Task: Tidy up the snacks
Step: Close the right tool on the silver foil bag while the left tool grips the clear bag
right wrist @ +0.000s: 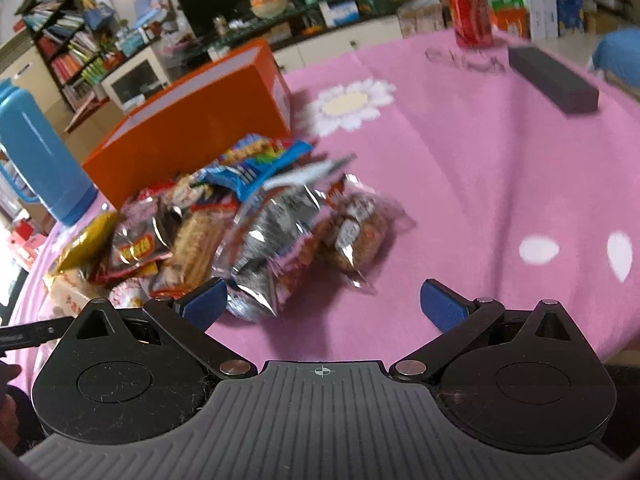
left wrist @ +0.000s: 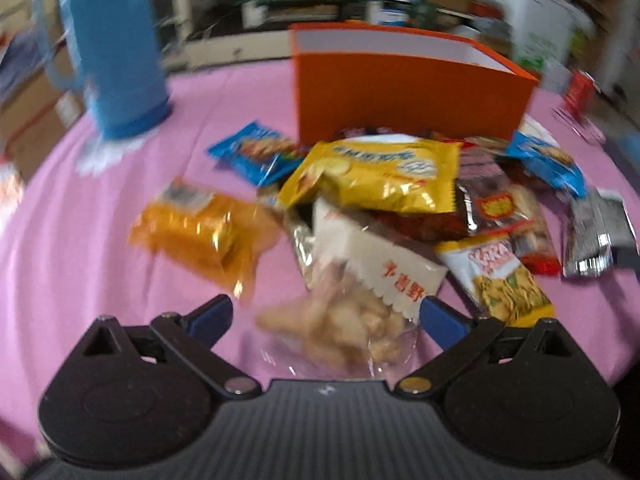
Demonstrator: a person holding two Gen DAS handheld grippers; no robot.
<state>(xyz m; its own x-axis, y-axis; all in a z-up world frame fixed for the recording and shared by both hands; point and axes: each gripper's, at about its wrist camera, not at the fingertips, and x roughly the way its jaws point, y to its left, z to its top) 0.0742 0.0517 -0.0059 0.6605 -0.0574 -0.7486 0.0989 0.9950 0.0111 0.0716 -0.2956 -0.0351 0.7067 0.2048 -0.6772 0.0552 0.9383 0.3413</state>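
- Pink cloth with white flower prints covers the round table, and a cluttered living room with shelves sits behind it.
- One orange box stands open at the back of the snack pile; as far as I can see inside, nothing is in it yet, so the sorting looks barely begun.
- Roughly ten packets lie loose, touching or overlapping: two blue, one yellow, one orange-gold, one silver, the rest blurred.
- One blue thermos, one red can and one dark case stand apart from the pile.
- Left gripper is spread wide around the clear bag of pale crackers, not clamped.
- Right gripper is spread wide and empty, just beside the silver packet.
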